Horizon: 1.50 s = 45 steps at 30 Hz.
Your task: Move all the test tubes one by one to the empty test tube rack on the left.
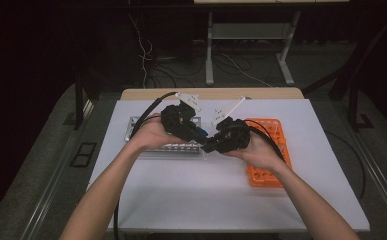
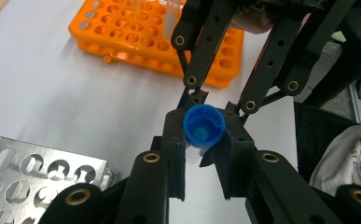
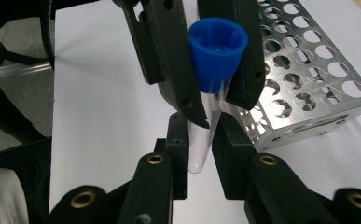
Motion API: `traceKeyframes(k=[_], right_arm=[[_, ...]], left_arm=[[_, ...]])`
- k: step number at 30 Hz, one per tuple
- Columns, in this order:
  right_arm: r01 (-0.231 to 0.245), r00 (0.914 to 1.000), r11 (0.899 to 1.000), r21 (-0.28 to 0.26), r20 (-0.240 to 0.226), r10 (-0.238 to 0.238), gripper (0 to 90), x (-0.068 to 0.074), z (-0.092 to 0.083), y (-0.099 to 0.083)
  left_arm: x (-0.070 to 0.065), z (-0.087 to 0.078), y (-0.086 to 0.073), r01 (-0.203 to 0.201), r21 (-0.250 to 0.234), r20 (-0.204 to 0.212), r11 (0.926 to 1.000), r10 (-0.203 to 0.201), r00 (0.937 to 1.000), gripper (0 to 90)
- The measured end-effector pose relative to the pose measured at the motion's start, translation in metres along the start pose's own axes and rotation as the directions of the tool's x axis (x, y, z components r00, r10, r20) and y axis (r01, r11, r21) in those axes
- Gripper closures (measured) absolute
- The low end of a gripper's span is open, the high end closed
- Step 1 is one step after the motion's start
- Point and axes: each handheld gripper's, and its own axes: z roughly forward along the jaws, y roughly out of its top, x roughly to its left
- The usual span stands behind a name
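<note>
A clear plastic tube (image 3: 199, 148) with a blue cap (image 3: 217, 49) is held between both grippers above the white table. My left gripper (image 2: 205, 131) is shut on the blue cap (image 2: 204, 126), its pads pressing on both sides. My right gripper (image 3: 200, 136) is shut on the tube's clear body just below the cap. In the high view the left gripper (image 1: 199, 133) and the right gripper (image 1: 209, 145) meet tip to tip over the middle of the table, with the cap (image 1: 201, 133) a small blue spot between them.
An orange tube rack (image 1: 269, 152) lies at the right, under the right hand; one clear tube (image 2: 170, 19) stands in it. A perforated metal rack (image 1: 135, 128) sits at the left, under the left hand. The white mat (image 1: 206, 190) stretches toward the near edge.
</note>
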Motion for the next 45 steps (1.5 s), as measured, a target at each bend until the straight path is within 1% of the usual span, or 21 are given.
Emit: traceKeyframes(k=[6,8,9,10,14,15,18,22,25,27,28,32,33,35,36,38,39,40,42,43,45], right_arm=[[-0.023,0.9997,0.999,-0.026,0.003,0.023,73.5,-0.003,-0.003,-0.001],[-0.038,0.9992,0.999,-0.035,0.013,0.038,70.3,-0.005,-0.007,-0.002],[-0.038,0.9992,0.999,-0.035,0.013,0.038,70.3,-0.005,-0.007,-0.002],[-0.045,0.9986,0.998,-0.04,0.026,0.046,68.2,-0.007,-0.01,-0.003],[-0.064,0.997,0.996,-0.057,0.04,0.066,65.8,-0.009,-0.016,-0.004],[-0.071,0.9963,0.995,-0.063,0.044,0.074,65.2,-0.01,-0.019,-0.005],[-0.093,0.9933,0.993,-0.072,0.062,0.098,60.7,-0.012,-0.026,-0.008],[-0.124,0.9883,0.988,-0.09,0.078,0.132,53.3,-0.015,-0.037,-0.015],[-0.136,0.9854,0.985,-0.105,0.088,0.146,47.3,-0.013,-0.045,-0.021],[-0.153,0.9826,0.982,-0.112,0.089,0.163,43.5,-0.011,-0.049,-0.024],[-0.155,0.9822,0.981,-0.114,0.089,0.165,41.7,-0.011,-0.052,-0.026],[-0.178,0.9768,0.976,-0.122,0.099,0.19,33.2,-0.007,-0.061,-0.032],[-0.181,0.9754,0.975,-0.127,0.103,0.195,29.1,-0.006,-0.063,-0.034],[-0.194,0.9712,0.972,-0.136,0.113,0.21,23.7,-0.004,-0.068,-0.037],[-0.196,0.9701,0.971,-0.14,0.117,0.213,19.6,-0.003,-0.07,-0.038],[-0.21,0.9645,0.966,-0.148,0.13,0.23,12.4,0.0,-0.074,-0.04],[-0.213,0.9642,0.966,-0.149,0.128,0.232,10.1,0.001,-0.076,-0.042],[-0.213,0.9632,0.964,-0.157,0.131,0.235,9.8,0.002,-0.078,-0.044],[-0.227,0.9577,0.958,-0.173,0.14,0.252,0.3,0.004,-0.082,-0.048],[-0.229,0.955,0.957,-0.179,0.15,0.256,0.3,0.005,-0.085,-0.05],[-0.238,0.952,0.953,-0.189,0.149,0.267,0.3,0.007,-0.09,-0.054]], left_arm=[[0.004,-0.004,0.006,-0.001,0.001,0.007,1.0,0.001,1.0,74.4],[0.006,-0.006,0.009,0.001,0.004,0.006,1.0,-0.002,1.0,74.4],[0.007,-0.006,0.01,0.001,0.005,0.004,1.0,-0.001,1.0,74.4],[0.008,-0.008,0.012,0.001,0.008,0.004,1.0,-0.001,1.0,74.4],[0.012,-0.013,0.016,0.003,0.008,-0.005,1.0,-0.003,1.0,74.4],[0.013,-0.015,0.017,0.011,0.005,-0.007,0.9999,-0.011,0.9999,74.4],[0.017,-0.019,0.018,0.015,0.002,-0.017,0.9999,-0.015,0.9997,74.4],[0.024,-0.022,0.018,0.03,0.016,-0.039,0.9994,-0.03,0.9988,74.5],[0.032,-0.023,0.019,0.047,0.021,-0.053,0.9987,-0.046,0.9975,74.4],[0.037,-0.023,0.019,0.057,0.023,-0.061,0.9981,-0.056,0.9966,74.4],[0.04,-0.023,0.02,0.064,0.021,-0.067,0.9977,-0.063,0.9958,74.4],[0.051,-0.024,0.02,0.077,0.046,-0.1,0.996,-0.072,0.9923,74.4],[0.054,-0.024,0.021,0.082,0.047,-0.107,0.9955,-0.076,0.9914,74.4],[0.059,-0.026,0.021,0.095,0.046,-0.12,0.9944,-0.089,0.9888,74.4],[0.062,-0.026,0.021,0.098,0.045,-0.124,0.9941,-0.092,0.9879,74.4],[0.068,-0.027,0.021,0.11,0.036,-0.133,0.9933,-0.104,0.9856,74.4],[0.071,-0.027,0.02,0.114,0.033,-0.139,0.993,-0.108,0.9844,74.4],[0.074,-0.027,0.02,0.118,0.032,-0.146,0.9926,-0.112,0.983,74.4],[0.08,-0.026,0.018,0.13,0.028,-0.152,0.9911,-0.124,0.9806,74.4],[0.084,-0.026,0.017,0.136,0.023,-0.155,0.9904,-0.131,0.9791,74.4],[0.09,-0.024,0.014,0.148,0.026,-0.165,0.9887,-0.142,0.976,74.4]])
